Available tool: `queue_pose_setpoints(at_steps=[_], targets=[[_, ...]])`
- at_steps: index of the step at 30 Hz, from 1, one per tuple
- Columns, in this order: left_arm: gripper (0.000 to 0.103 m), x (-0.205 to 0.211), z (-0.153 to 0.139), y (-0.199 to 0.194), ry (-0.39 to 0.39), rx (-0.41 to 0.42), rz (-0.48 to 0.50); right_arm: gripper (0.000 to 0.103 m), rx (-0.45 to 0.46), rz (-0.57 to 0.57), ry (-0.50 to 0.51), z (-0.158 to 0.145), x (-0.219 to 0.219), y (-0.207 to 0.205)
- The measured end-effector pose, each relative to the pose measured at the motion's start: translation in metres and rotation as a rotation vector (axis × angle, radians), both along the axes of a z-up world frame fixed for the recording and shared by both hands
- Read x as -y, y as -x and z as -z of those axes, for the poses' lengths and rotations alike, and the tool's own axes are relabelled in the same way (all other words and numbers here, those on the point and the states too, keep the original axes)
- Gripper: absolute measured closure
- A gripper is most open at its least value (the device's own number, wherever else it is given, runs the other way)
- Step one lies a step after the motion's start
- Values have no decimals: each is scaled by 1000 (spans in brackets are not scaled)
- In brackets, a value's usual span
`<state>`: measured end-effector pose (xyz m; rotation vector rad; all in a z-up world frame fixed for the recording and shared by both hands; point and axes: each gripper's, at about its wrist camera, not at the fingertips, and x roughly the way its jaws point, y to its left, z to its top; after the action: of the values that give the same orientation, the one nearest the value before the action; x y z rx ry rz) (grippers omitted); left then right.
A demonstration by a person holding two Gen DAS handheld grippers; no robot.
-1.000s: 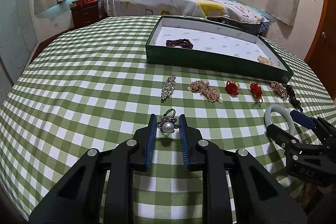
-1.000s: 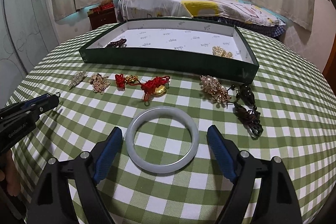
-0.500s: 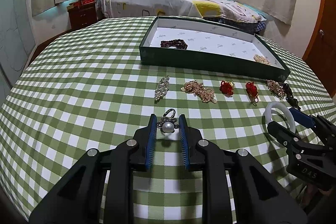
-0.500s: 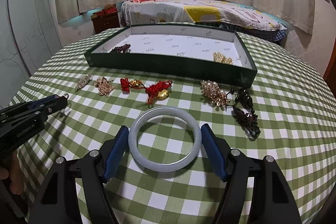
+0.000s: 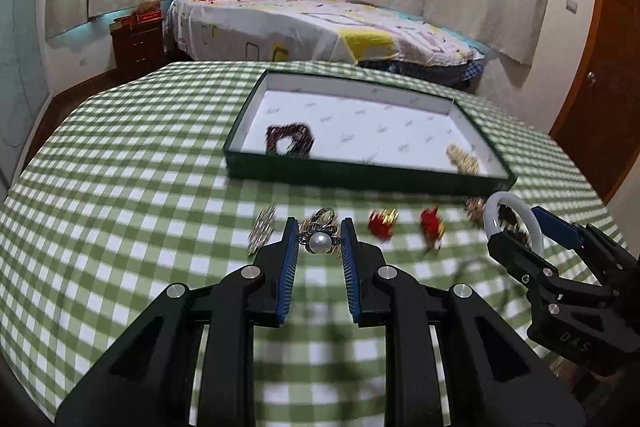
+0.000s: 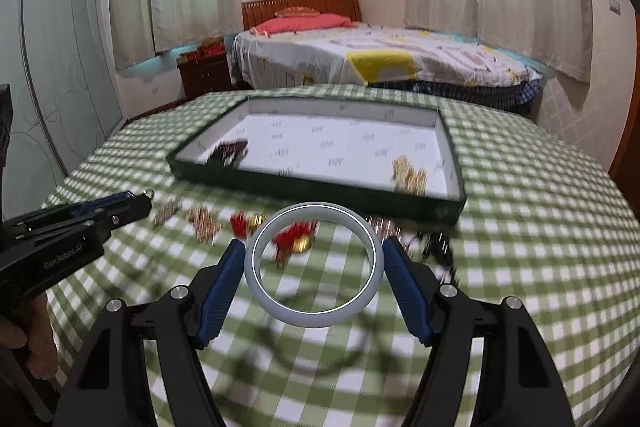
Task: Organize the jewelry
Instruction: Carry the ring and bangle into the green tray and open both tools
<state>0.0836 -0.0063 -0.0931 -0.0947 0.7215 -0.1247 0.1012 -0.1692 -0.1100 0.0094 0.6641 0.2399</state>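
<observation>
My left gripper (image 5: 319, 241) is shut on a pearl ring (image 5: 319, 241) and holds it above the green checked table. My right gripper (image 6: 314, 265) is shut on a pale jade bangle (image 6: 256, 259), also lifted off the table; it shows at the right of the left wrist view (image 5: 514, 223). The green tray (image 5: 356, 173) with a white liner lies ahead, holding a dark bead bracelet (image 5: 289, 143) and a gold piece (image 5: 462, 159). In the right wrist view the tray (image 6: 320, 193) lies straight ahead.
A row of loose jewelry lies on the cloth before the tray: a silver brooch (image 5: 262, 227), red knots (image 5: 382, 223), a gold chain (image 6: 204, 223) and dark beads (image 6: 440, 247). A bed (image 5: 320, 23) stands beyond the table.
Both grippers have risen off the table and moved toward the tray, carrying the ring and the bangle. The right gripper closed onto the bangle.
</observation>
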Motion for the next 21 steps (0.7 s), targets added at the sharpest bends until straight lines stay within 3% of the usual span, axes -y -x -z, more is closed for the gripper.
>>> queue_pose_setpoints(at_steps=[11, 21], targets=[[82, 22, -29, -58, -11, 81, 54, 34, 66, 5, -28, -24, 8, -57], [82, 43, -8, -122, -29, 34, 105, 34, -16, -7, -8, 2, 3, -112]])
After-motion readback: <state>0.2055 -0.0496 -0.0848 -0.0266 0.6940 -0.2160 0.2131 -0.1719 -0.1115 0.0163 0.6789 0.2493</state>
